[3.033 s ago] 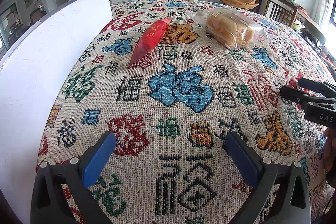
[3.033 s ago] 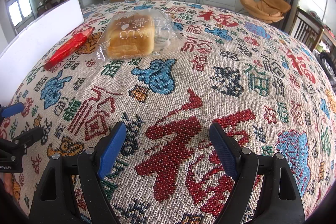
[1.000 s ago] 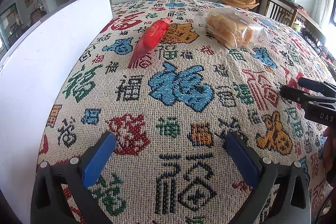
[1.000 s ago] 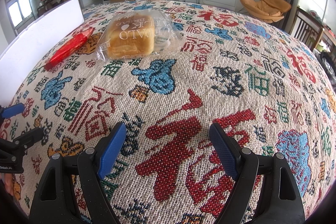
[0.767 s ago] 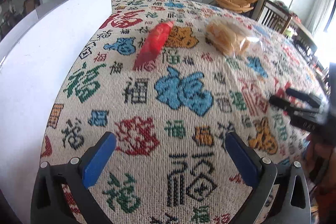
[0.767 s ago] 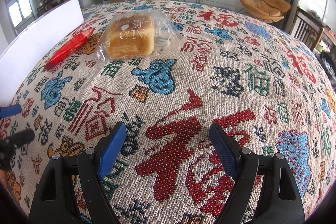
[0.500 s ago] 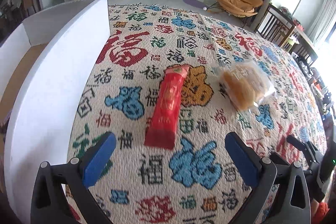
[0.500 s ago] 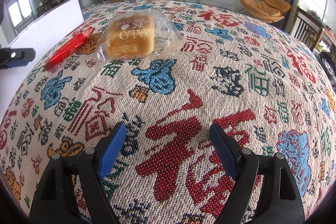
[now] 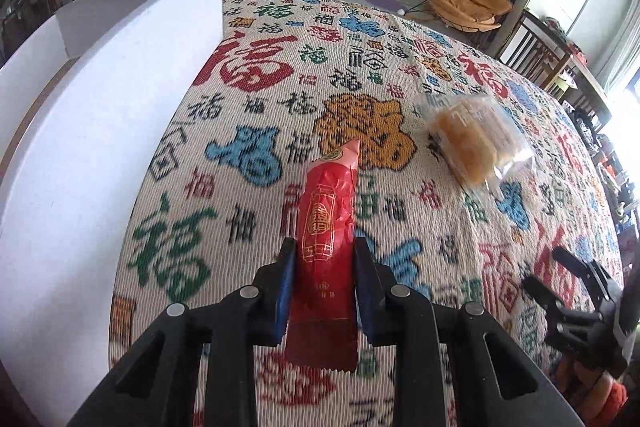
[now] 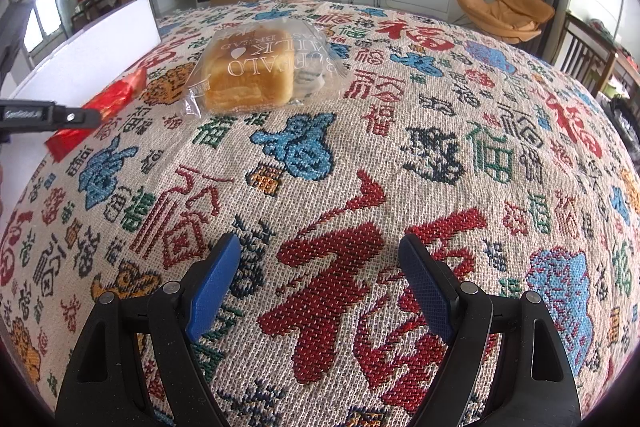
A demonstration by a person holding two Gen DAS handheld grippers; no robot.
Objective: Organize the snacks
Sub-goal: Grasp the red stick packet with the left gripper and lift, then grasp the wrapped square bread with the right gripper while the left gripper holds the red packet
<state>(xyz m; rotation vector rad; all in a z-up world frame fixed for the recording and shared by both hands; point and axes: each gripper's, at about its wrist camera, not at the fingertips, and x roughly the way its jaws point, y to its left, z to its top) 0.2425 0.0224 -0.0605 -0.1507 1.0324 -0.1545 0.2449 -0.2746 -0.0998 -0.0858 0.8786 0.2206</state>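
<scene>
Since a moment ago the left gripper [image 9: 325, 269] has travelled across the patterned cloth [image 9: 400, 227] to the red snack packet [image 9: 326, 227], and its jaws have just been closing, so the blue pads now pinch the packet's near half. Largest first: the white box [image 9: 100, 127] stands at the far left, the bagged bread [image 10: 256, 75] lies further right, and the right gripper [image 10: 320, 283] hovers wide open and empty over bare cloth. Gripped off-centre, the slippery wrapper could slide or droop on lifting, I'd say.
</scene>
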